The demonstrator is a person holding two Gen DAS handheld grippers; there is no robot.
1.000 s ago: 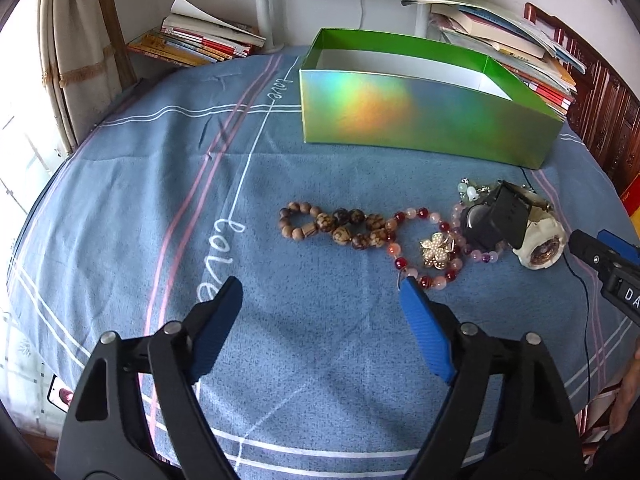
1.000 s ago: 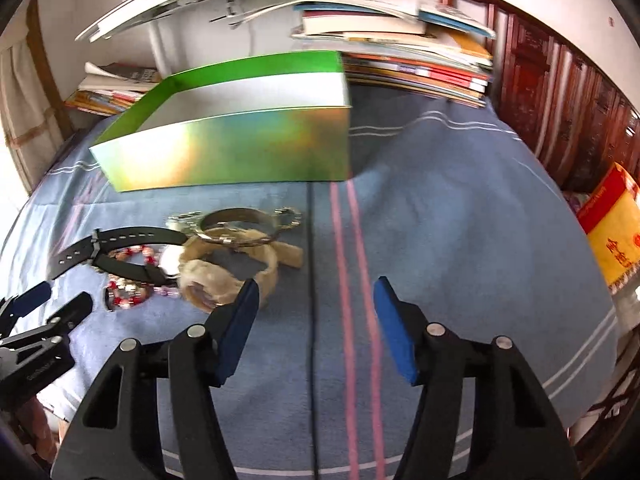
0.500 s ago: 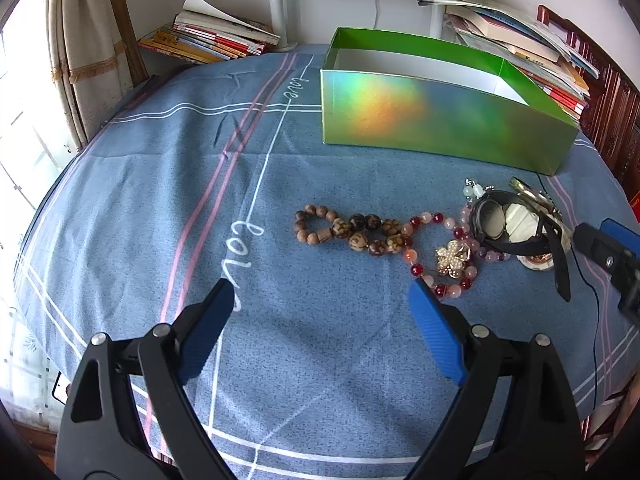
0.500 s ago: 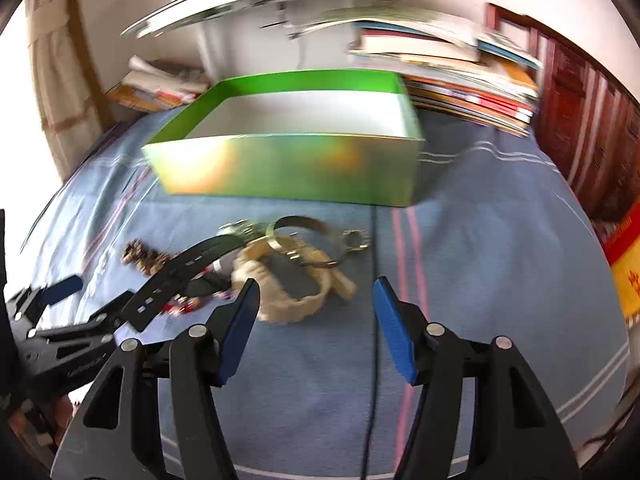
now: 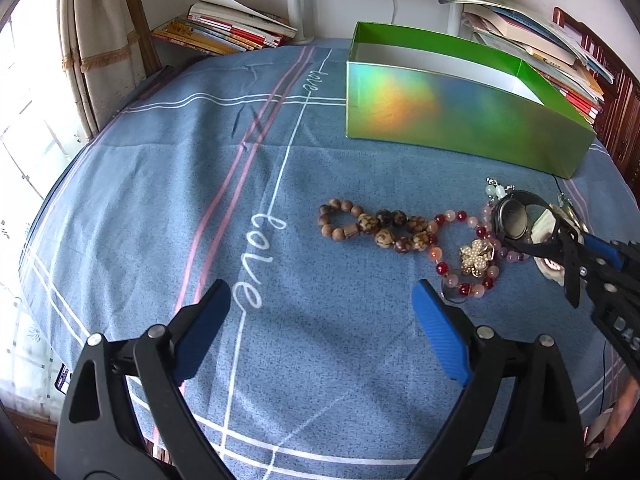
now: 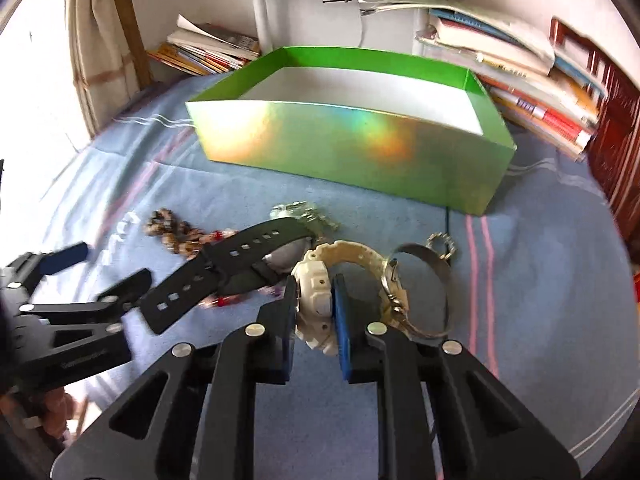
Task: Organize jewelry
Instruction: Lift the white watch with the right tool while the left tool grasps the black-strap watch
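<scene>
Currently the white watch (image 6: 318,300) sits clamped at its case between the two blue pads of the right gripper (image 6: 314,312), with its cream band curving away behind the fingertips. It lies on the blue bedsheet (image 5: 160,200), in the jewelry cluster in front of the green box (image 6: 348,148). Just to its right rests a silver metal-band watch (image 6: 420,292), whose band forms an open loop touching the white watch's strap. To its left, a black watch (image 6: 224,276) lies with its perforated strap extended toward the left gripper; its round case back is visible in the left wrist view (image 5: 512,218).

Further left, a red-and-pink bead bracelet (image 5: 460,248) carrying a gold flower charm (image 5: 476,258) lies partly under the black watch. A brown wooden bead bracelet (image 5: 372,228), twisted into a figure-eight, touches its left end. A small silver piece with pale beads (image 5: 496,190) lies between the black watch and the box.

The left gripper (image 5: 320,320) hovers above the sheet near the bead bracelets with its jaws spread wide, holding nothing.

The green box stands open-topped behind the cluster, with a holographic front wall and white interior floor; no contents are visible inside. Stacks of books (image 5: 224,34) line the wall behind it, and a curtain (image 5: 96,40) hangs at the far left.
</scene>
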